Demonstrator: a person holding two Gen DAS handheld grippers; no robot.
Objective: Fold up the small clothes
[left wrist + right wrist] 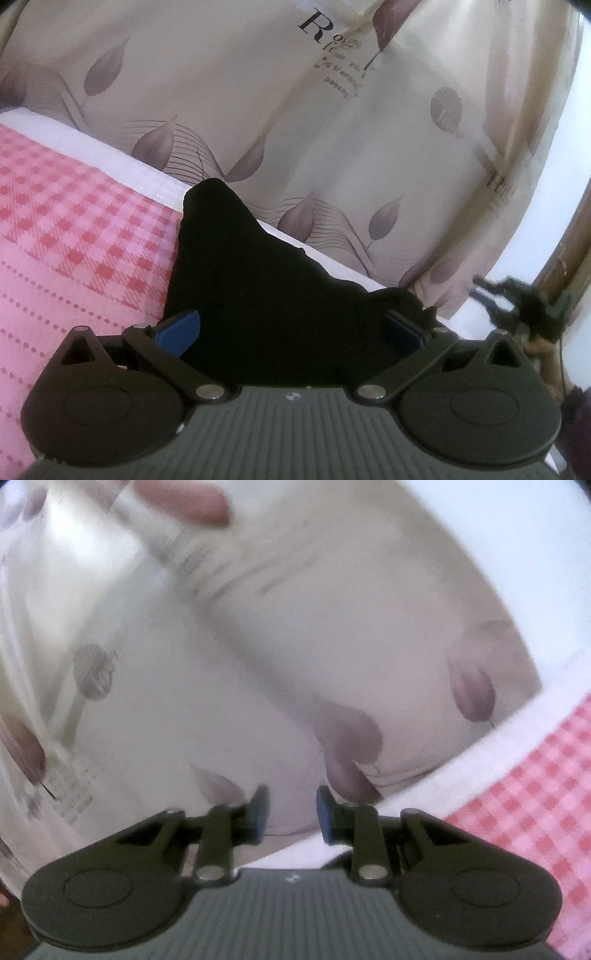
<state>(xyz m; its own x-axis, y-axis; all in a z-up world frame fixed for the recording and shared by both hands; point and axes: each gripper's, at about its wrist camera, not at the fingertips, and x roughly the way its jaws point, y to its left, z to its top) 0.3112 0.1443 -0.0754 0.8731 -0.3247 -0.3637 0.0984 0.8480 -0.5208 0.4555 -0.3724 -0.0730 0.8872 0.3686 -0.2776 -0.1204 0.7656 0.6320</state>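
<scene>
A black garment lies bunched on the pink checked cloth at the surface's far edge. My left gripper is spread wide around it, its blue pads on either side of the cloth. The garment fills the gap, so a grip cannot be confirmed. My right gripper is open and empty, with a clear gap between its blue pads, held off the surface's edge in front of the curtain. The right wrist view is blurred. The other gripper shows small at the right of the left wrist view.
A beige curtain with purple leaves hangs right behind the surface. A white border runs along the pink cloth's far edge; it also shows in the right wrist view. A wooden frame stands at the far right.
</scene>
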